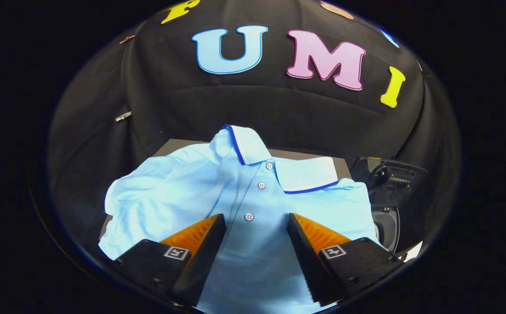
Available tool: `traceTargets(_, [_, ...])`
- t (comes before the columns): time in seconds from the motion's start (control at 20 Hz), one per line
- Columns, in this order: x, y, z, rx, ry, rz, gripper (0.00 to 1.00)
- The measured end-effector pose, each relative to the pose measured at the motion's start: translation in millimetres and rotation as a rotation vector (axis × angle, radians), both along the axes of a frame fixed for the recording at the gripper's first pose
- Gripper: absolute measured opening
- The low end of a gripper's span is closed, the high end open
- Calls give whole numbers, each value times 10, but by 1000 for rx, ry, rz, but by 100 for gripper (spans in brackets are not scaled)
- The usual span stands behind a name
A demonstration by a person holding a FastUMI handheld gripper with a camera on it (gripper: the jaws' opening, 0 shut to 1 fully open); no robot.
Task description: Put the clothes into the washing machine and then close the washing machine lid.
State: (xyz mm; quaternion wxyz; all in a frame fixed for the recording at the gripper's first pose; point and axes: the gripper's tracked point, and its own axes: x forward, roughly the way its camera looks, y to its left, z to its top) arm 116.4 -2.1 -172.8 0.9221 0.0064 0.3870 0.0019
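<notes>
A light blue polo shirt [183, 192] with a white collar edged in dark blue lies spread on a dark table, its button placket running between my fingers. My gripper [256, 220] hovers open over the shirt's chest, one finger on either side of the lowest visible button, with no cloth pinched. To the right of the shirt stands the washing machine [386, 224], dark, with its lid [388, 179] raised and part of the round opening showing past the right finger.
The dark table [179, 143] shows as a thin strip behind the shirt's collar and shoulder. The black booth cloth hangs close behind the table and wraps around on both sides.
</notes>
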Motion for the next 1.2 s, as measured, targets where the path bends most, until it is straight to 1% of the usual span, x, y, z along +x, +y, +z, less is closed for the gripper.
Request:
traceTargets(0.05, [-25,-11,6,2,2,-4,80])
traceTargets(0.1, [-45,-15,-2,3,0,4,75])
traceTargets(0.25, [-23,-32,-13,6,12,4,75])
traceTargets(0.3, [-29,-68,-7,7,20,-12,75])
traceTargets(0.35, [-27,-81,-6,25,21,-30,47])
traceTargets(0.45, [49,-67,-96,41,2,-24,45])
traceTargets(0.5, [31,-67,-3,51,-15,-8,38])
traceTargets(0.6, [15,-57,26,70,-42,18,24])
traceTargets(0.65, [30,-99,49,57,-61,24,24])
traceTargets(0.75, [34,-113,22,91,-84,27,5])
traceTargets(1.05, [-40,-205,292,145,-180,71,5])
traceTargets(1.2, [-66,-360,487,187,-220,88,5])
